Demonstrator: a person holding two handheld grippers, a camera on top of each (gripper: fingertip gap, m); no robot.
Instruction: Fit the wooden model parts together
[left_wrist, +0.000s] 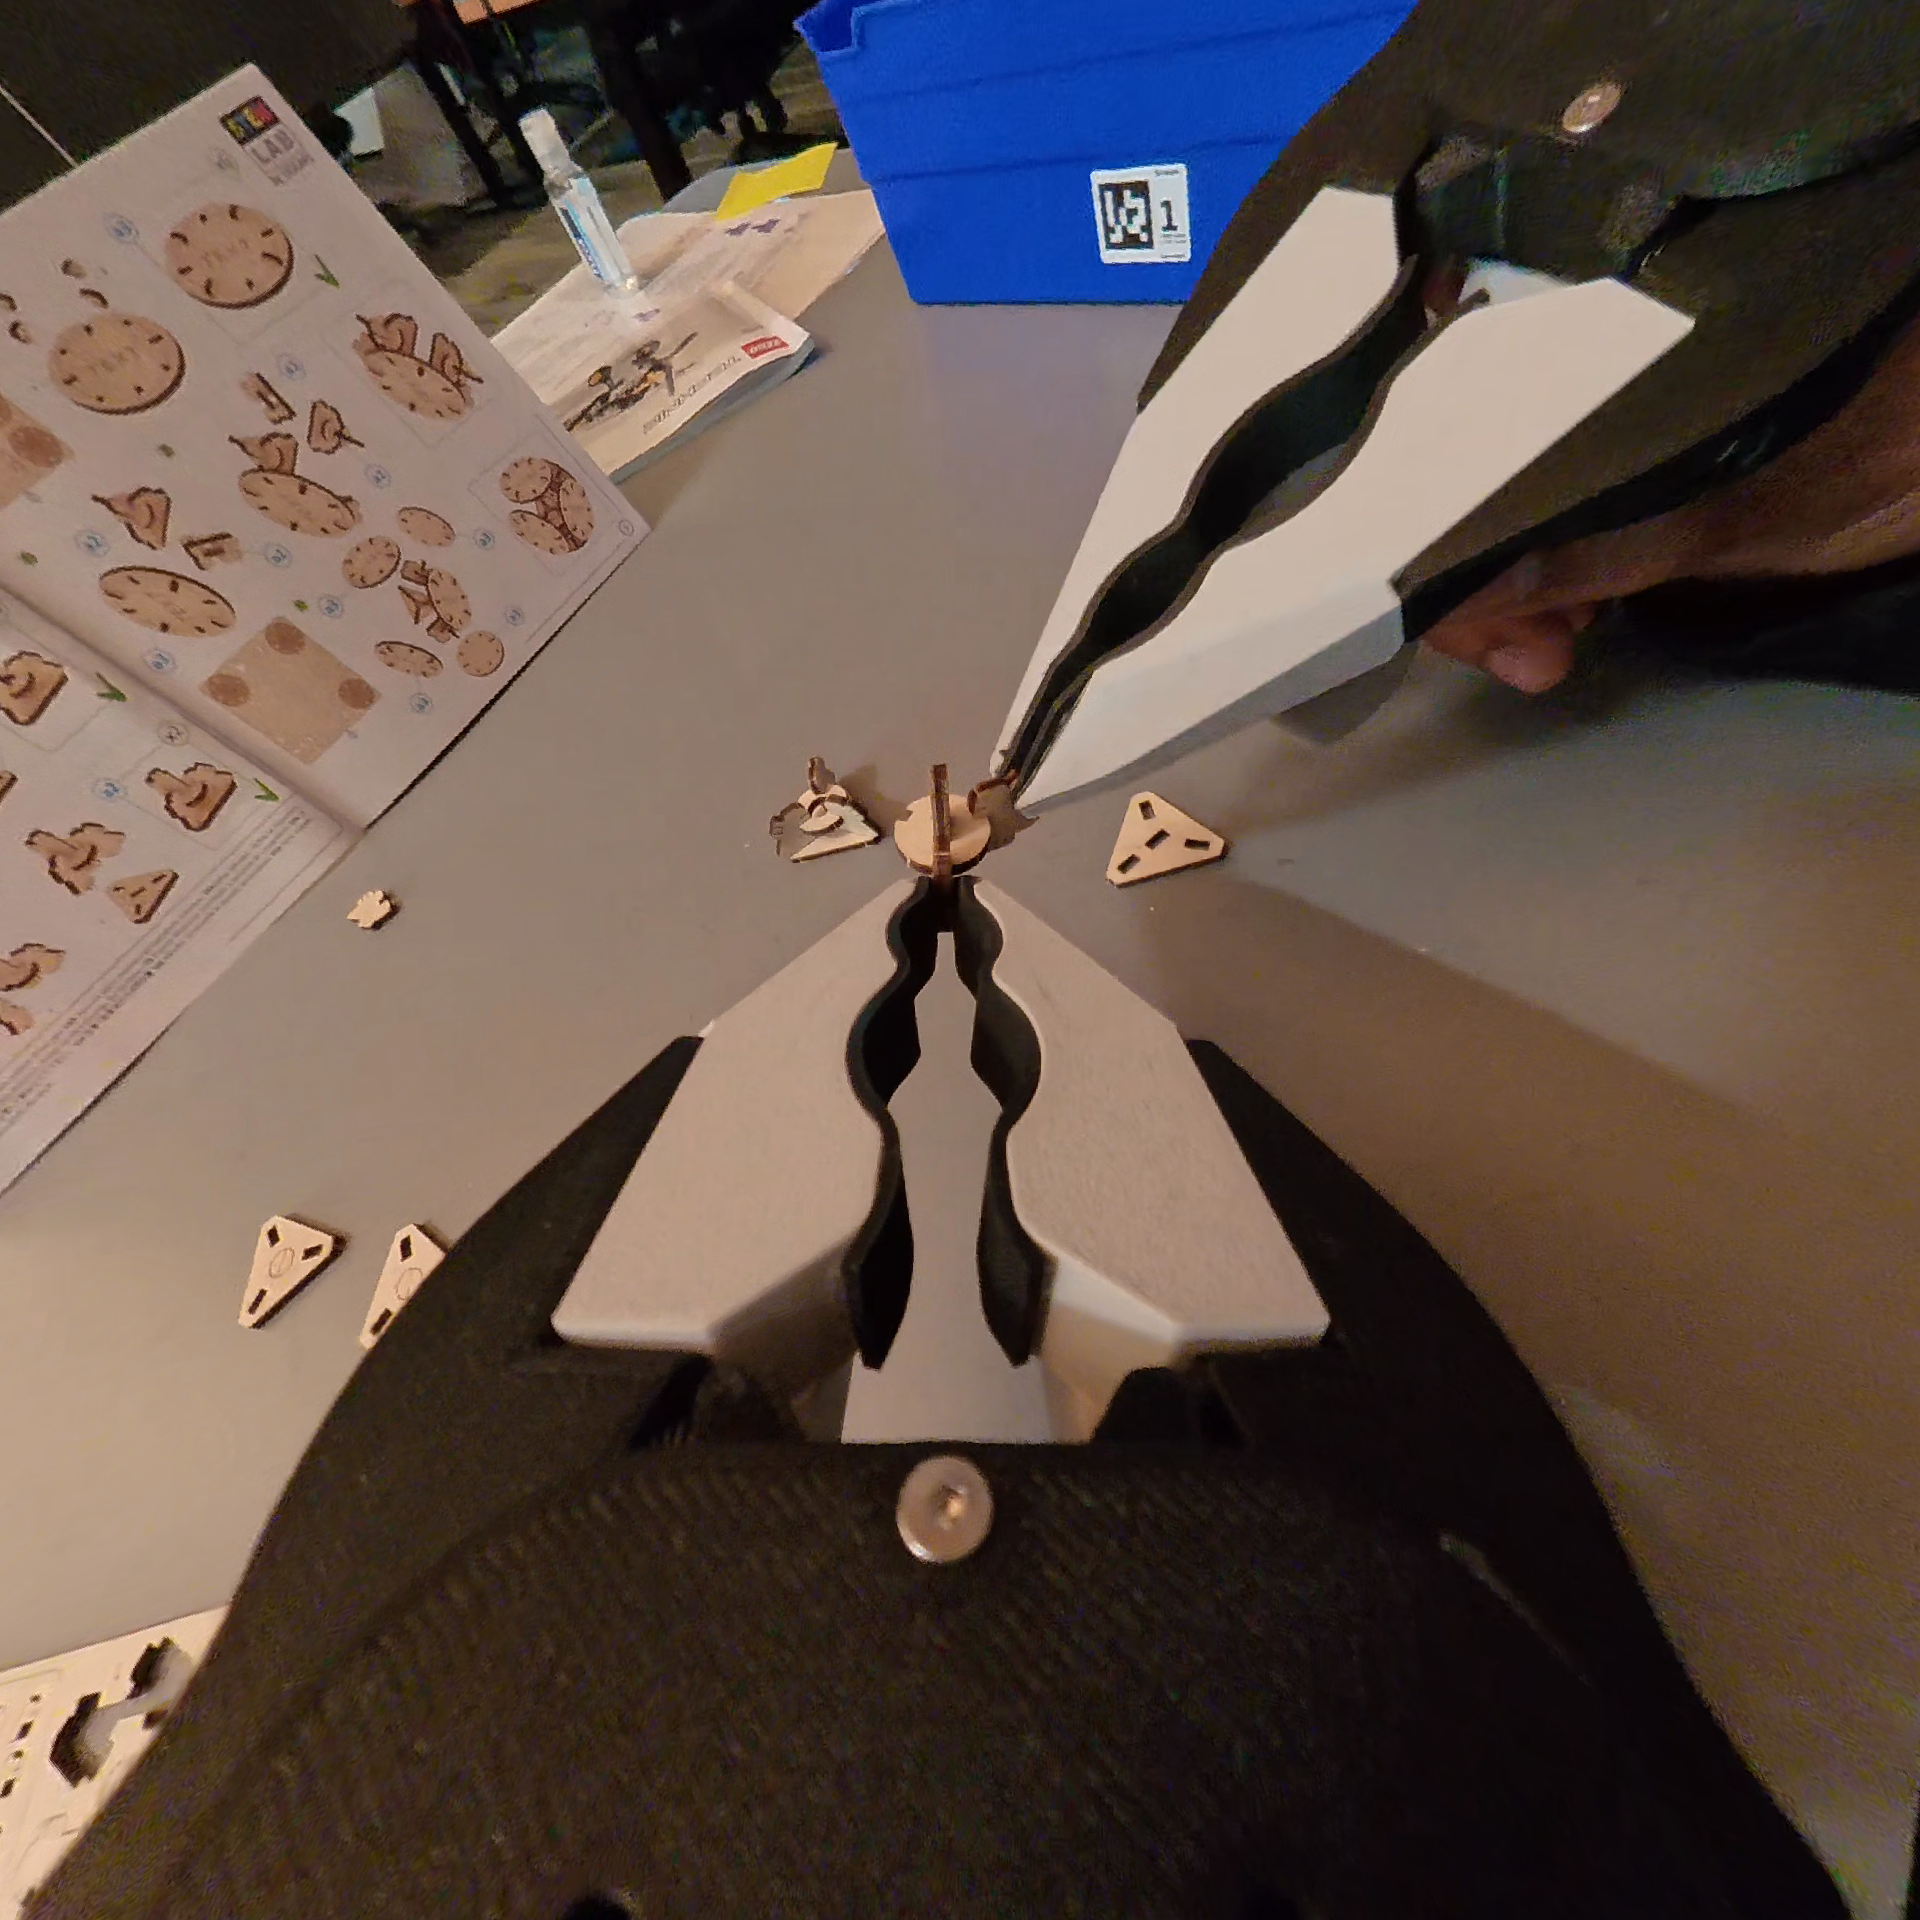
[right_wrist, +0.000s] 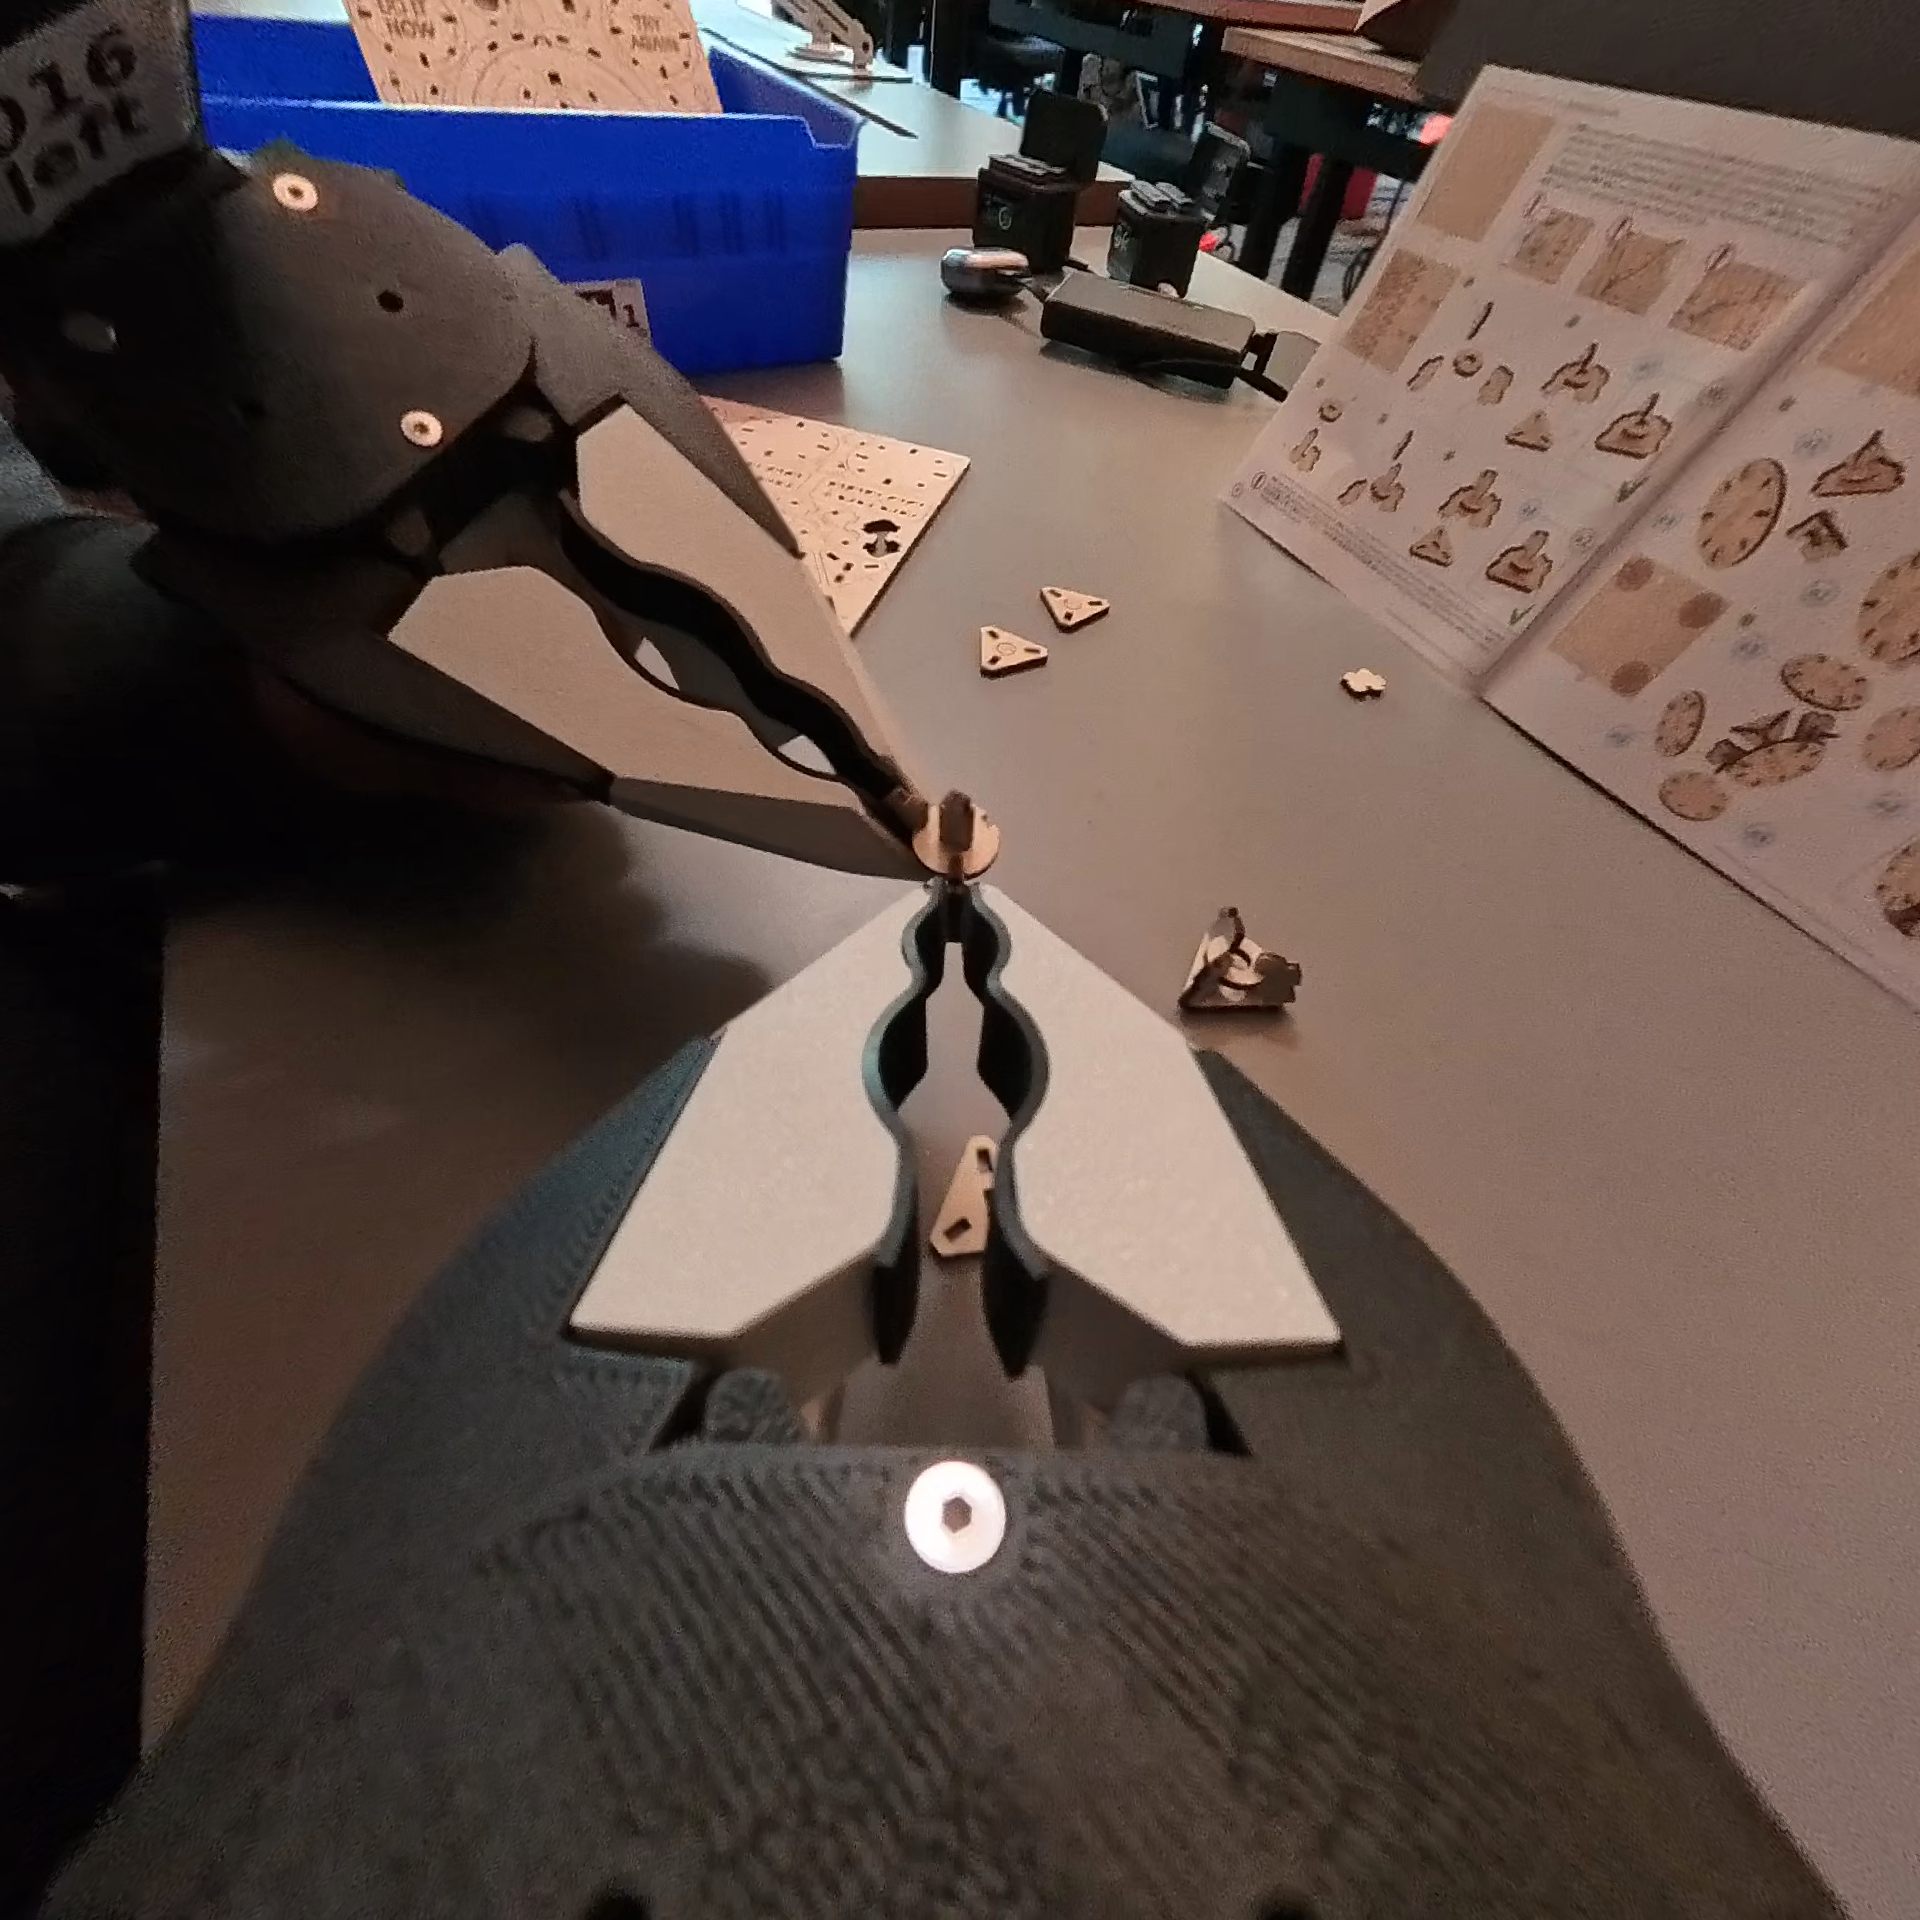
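The left gripper (left_wrist: 940, 883) is pinched on the thin upright wooden strip slotted through a small round plywood disc (left_wrist: 928, 829), held just above the grey table (left_wrist: 831, 582). The right gripper (left_wrist: 1013, 795) clamps a small wooden piece at the disc's far edge. Light, brittle stuff; best held by flat faces.

From the right wrist view, the disc (right_wrist: 961, 831) looks pale, thin, dark-edged.

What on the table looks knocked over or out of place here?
One small wooden assembly lies tipped on its side on the grey table, right of both tools. The loose triangular pieces lie flat. Nothing spilled or visibly broken.
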